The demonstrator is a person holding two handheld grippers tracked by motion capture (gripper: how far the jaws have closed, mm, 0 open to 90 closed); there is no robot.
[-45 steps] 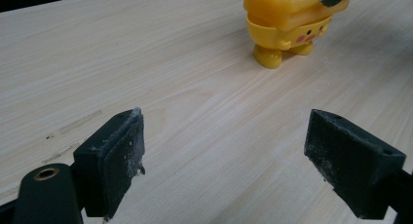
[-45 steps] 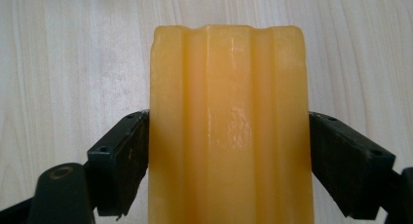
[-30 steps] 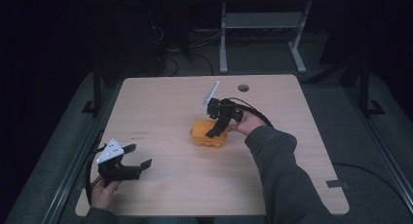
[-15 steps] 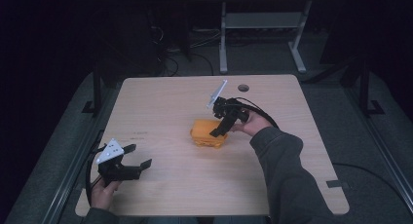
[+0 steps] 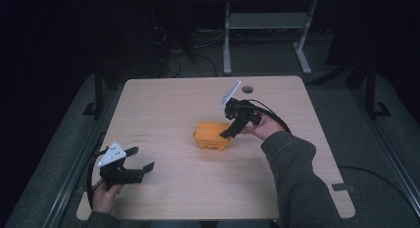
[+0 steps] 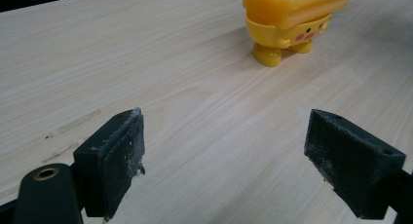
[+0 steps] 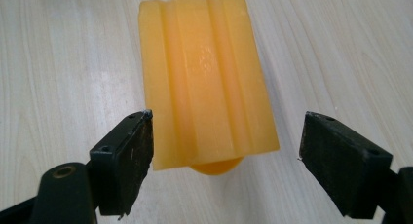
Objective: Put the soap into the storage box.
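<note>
An orange-yellow toy box (image 5: 213, 135) with a ribbed lid, small feet and a painted face stands mid-table; the left gripper view has it (image 6: 291, 20) far off, the right gripper view (image 7: 204, 78) from above. My right gripper (image 5: 229, 133) hovers at its right end, open, jaws spread wider than the lid and not touching it (image 7: 224, 168). My left gripper (image 5: 141, 159) is open near the table's front left corner, pointing toward the toy, nothing between its pads (image 6: 226, 168).
The light wooden table (image 5: 163, 104) has a round cable hole (image 5: 247, 89) near its far edge. A metal desk frame (image 5: 267, 25) and cables lie on the dark floor beyond. A cable (image 5: 277, 120) trails from the right gripper.
My right gripper has drawn back to the right, from over the toy's middle to its right end. The toy and the left gripper stay where they were.
</note>
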